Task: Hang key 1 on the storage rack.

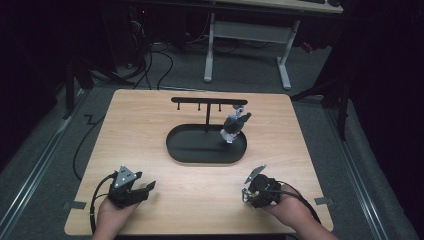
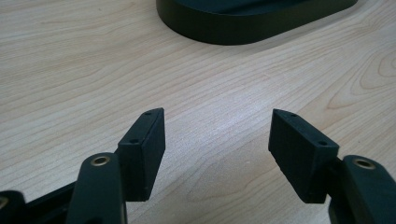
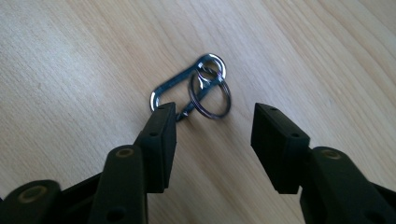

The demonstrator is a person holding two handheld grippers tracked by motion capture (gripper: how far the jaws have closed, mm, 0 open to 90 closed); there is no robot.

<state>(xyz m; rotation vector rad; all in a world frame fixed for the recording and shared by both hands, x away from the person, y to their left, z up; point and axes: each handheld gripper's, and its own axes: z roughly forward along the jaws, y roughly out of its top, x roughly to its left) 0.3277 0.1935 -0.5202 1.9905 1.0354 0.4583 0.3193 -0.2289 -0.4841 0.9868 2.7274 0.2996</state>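
Both hands rest low at the near edge of the wooden counter [image 1: 150, 125], forearms coming in from below. The left tool [image 2: 217, 135] points across the bare wood toward the black oval tray [image 1: 185, 150], its jaws wide apart with nothing between them. The right tool [image 3: 214, 123] tilts down over a metal carabiner keyring [image 3: 187, 88] that lies flat on the counter; its jaws stand moderately apart, one pad just at the clip's end, not gripping it. On the tray's stand [image 1: 207, 102] hangs a grey and black keychain [image 1: 235, 125]. No readable writing appears.
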